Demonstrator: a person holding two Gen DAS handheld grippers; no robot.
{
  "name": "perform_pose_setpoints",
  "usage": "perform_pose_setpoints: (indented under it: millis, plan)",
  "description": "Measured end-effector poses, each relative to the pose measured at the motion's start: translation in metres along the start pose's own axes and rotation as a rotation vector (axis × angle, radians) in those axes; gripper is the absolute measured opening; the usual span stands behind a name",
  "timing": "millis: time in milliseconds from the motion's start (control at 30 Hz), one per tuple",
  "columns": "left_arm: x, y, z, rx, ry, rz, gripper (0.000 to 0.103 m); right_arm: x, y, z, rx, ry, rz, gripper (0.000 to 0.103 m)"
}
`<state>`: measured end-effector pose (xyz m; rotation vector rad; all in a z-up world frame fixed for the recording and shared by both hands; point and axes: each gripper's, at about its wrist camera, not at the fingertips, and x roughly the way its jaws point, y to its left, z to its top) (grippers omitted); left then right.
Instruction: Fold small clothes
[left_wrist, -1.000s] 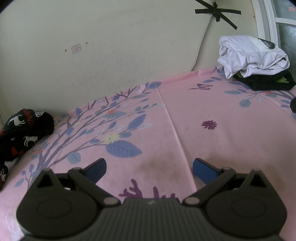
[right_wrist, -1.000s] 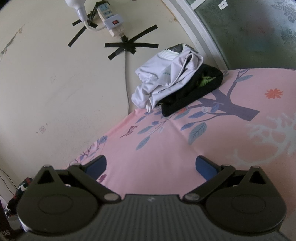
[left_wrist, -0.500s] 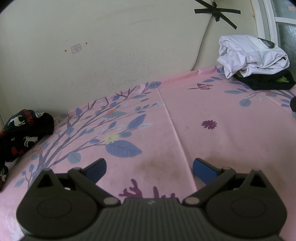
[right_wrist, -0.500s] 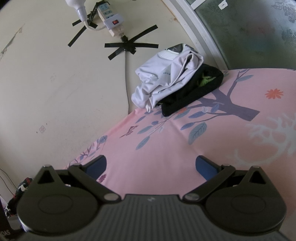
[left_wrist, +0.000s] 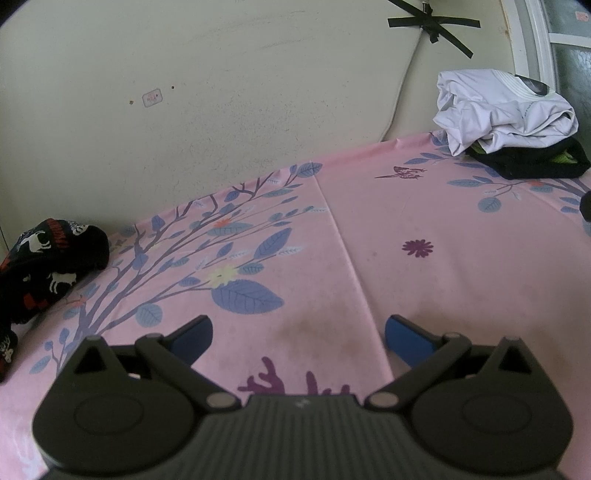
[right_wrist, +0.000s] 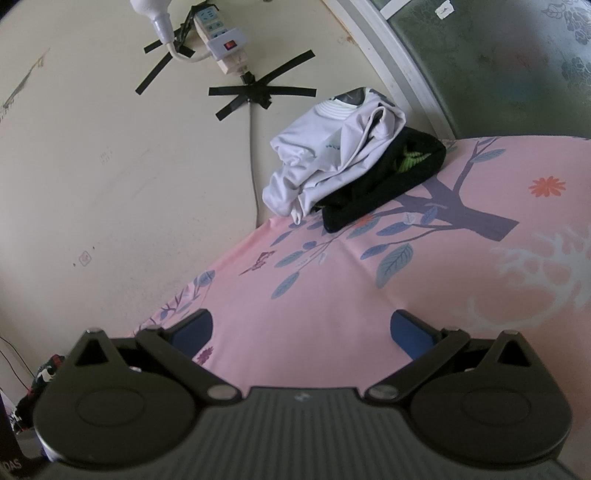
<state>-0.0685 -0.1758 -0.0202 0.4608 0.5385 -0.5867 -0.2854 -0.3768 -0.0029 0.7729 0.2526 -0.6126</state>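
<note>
Left-wrist view first: I have my left gripper (left_wrist: 297, 332) hovering over the pink floral surface (left_wrist: 424, 295) with its blue fingers spread wide and nothing between them. From here the white garment (left_wrist: 502, 110) sits crumpled on top of a black garment (left_wrist: 532, 164) at the far right corner against the wall, well apart from me, while a dark patterned bundle (left_wrist: 48, 262) lies at the far left edge, nearer to this hand. Right-wrist view: my right gripper (right_wrist: 301, 332) is likewise spread and empty, and the white garment (right_wrist: 332, 158) with the black one (right_wrist: 384, 188) under it lies ahead and slightly right of centre (the pile's long axis running diagonally toward the window frame (right_wrist: 402, 74)). I judge the right hand the nearer one for that pile, and the left better placed for the dark bundle.
</note>
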Motion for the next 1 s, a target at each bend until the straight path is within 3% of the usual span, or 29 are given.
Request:
perform_pose_setpoints:
  millis: [700, 1000]
  plan:
    - [0.000, 0.001, -0.001, -0.002, 0.000, -0.002, 0.103, 0.001, 0.000, 0.000, 0.000, 0.000, 0.001, 0.097]
    - [0.007, 0.023, 0.003, -0.099, 0.037, -0.072, 0.103, 0.000, -0.001, 0.000, -0.001, 0.000, 0.000, 0.097]
